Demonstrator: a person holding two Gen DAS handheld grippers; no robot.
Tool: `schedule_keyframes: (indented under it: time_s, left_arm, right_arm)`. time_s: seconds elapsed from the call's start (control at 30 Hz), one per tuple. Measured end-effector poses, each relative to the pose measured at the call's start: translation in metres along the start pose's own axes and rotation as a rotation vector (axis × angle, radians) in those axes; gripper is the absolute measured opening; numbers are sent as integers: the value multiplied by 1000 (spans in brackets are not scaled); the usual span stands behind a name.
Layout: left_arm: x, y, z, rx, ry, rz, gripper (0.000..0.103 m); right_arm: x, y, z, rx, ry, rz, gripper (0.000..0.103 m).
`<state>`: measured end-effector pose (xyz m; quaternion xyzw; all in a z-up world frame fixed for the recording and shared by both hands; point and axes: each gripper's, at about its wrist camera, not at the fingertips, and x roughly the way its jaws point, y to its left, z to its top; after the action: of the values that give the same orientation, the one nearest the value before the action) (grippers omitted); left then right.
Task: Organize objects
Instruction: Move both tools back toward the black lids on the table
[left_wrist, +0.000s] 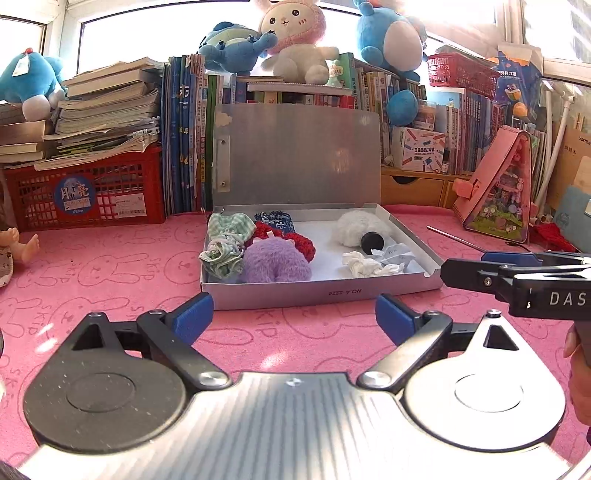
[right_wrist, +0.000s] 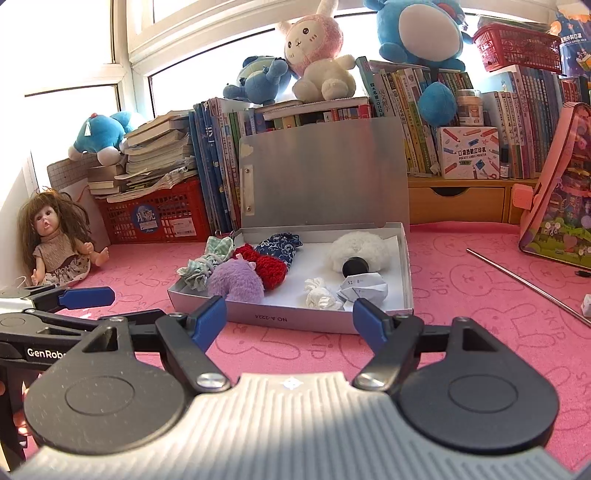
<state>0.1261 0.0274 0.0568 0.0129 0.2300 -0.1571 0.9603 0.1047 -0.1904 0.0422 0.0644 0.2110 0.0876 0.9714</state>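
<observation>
A pink rabbit-print worktop (right_wrist: 461, 280) carries an open grey box (right_wrist: 295, 317) centrally, a red crate (right_wrist: 155, 218) at ten o'clock, a doll (right_wrist: 55, 240) at nine, a metal rod (right_wrist: 524, 284) at three.

Open silver box (right_wrist: 321, 320) of small soft things on pink mat (right_wrist: 461, 332).

four plush toys (right_wrist: 317, 62), one doll (right_wrist: 55, 240)

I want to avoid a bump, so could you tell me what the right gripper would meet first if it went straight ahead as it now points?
Probably the near wall of the open box: the right gripper, jaws open and empty, points slightly downward across bare pink mat towards it. Depth is hard to judge.
</observation>
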Motion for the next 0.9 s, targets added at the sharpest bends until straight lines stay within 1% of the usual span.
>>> schedule_keyframes:
  time_s: [0.1,0.2,0.27,0.4,0.5,0.6,0.73,0.9]
  left_arm:
    - [-15,-5,-13,12,-6,-6,97]
    - [-28,-14,-29,61,3,-2,97]
    - [-38,-18,-40,75,12,-10,97]
    - [-54,-24,-59,77,38,-36,97]
    - [-64,-30,-71,94,55,-37,97]
    - [-71,-35,-80,106,75,-53,97]
    - [-75,-37,-91,121,114,-70,97]
    - [-77,-34,-98,119,135,-46,97]
  right_arm:
    - [-12,-1,-7,4,-5,9,84]
    - [-25,-1,-16,-2,1,17,84]
    - [-34,0,-23,-16,10,22,84]
    - [-53,6,-45,-95,42,10,84]
    - [-66,14,-60,-172,54,-5,84]
    - [-73,22,-72,-223,72,1,84]
    - [-74,28,-84,-254,113,23,84]
    - [-75,30,-93,-256,149,66,84]
